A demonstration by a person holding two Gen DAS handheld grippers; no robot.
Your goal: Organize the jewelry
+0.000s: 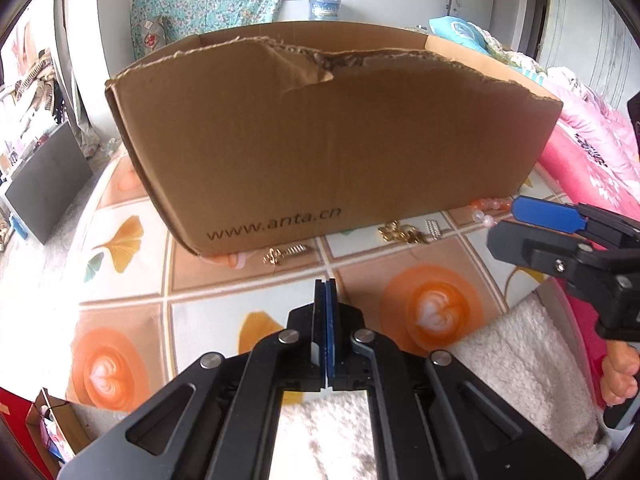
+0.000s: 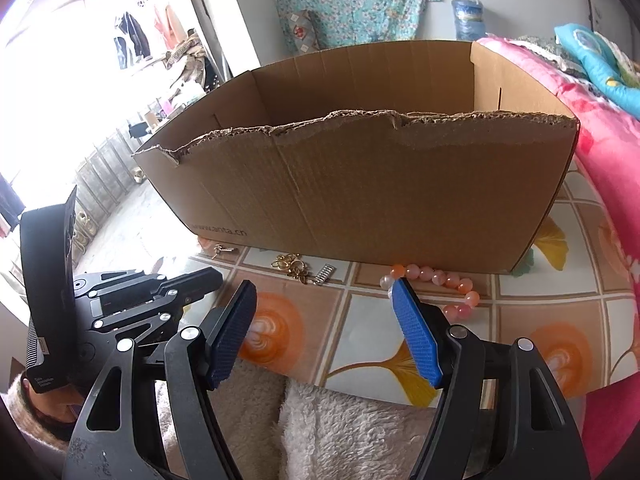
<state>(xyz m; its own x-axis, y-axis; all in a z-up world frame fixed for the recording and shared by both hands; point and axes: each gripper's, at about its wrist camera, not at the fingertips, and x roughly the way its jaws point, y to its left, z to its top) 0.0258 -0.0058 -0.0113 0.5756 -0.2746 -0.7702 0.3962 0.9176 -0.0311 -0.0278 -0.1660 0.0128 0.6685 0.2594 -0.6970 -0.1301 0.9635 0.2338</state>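
We hold the left gripper (image 1: 326, 282) closed and empty, the right gripper (image 2: 324, 316) open, aimed at jewelry: the bead bracelet (image 2: 440, 280) and gold chain (image 2: 294, 266) against the cardboard box (image 2: 360, 184).

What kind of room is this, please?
Most likely a bedroom in a home. A pink flowered quilt and a blue pillow lie beside the table, and clothes hang near the window. A cardboard box stands on the table.
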